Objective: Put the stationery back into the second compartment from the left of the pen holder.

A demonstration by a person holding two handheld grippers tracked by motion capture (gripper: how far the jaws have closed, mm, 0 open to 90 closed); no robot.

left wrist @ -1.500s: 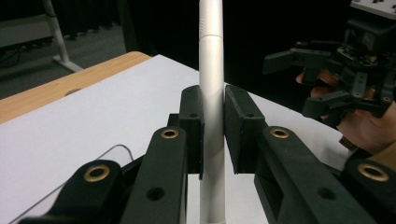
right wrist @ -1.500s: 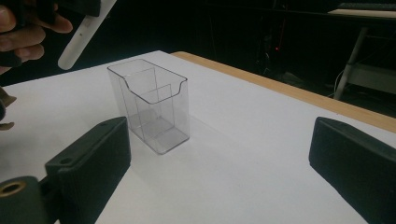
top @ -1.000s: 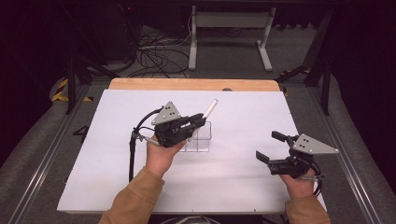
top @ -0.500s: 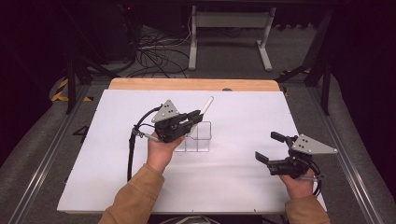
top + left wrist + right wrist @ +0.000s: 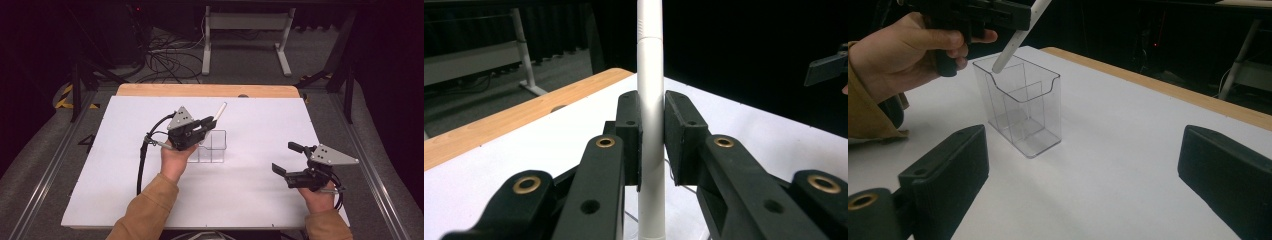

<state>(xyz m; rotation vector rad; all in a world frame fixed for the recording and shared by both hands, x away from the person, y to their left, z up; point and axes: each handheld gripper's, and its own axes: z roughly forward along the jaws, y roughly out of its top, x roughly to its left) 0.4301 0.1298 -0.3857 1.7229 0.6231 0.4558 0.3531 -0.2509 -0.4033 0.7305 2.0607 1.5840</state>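
My left gripper (image 5: 206, 123) is shut on a white pen (image 5: 219, 111), which is tilted with its upper end pointing away from me. In the left gripper view the pen (image 5: 650, 75) stands clamped between the two black pads (image 5: 629, 140). Just beneath it a clear plastic box (image 5: 216, 148) with inner dividers stands on the white table. In the right gripper view the pen's (image 5: 1015, 37) lower tip hangs at the top opening of the box (image 5: 1023, 115), near its far-left corner. My right gripper (image 5: 283, 157) rests open at the right, its jaws wide apart and holding nothing.
The white table top (image 5: 125, 165) has a wooden strip (image 5: 200, 90) along its far edge. A black cable (image 5: 142, 160) trails from the left gripper across the table. Beyond the table are desk legs (image 5: 245, 45) and floor cables (image 5: 165, 55).
The left gripper with the pen has shifted slightly up and away over the box. The right gripper has stayed in place, open.
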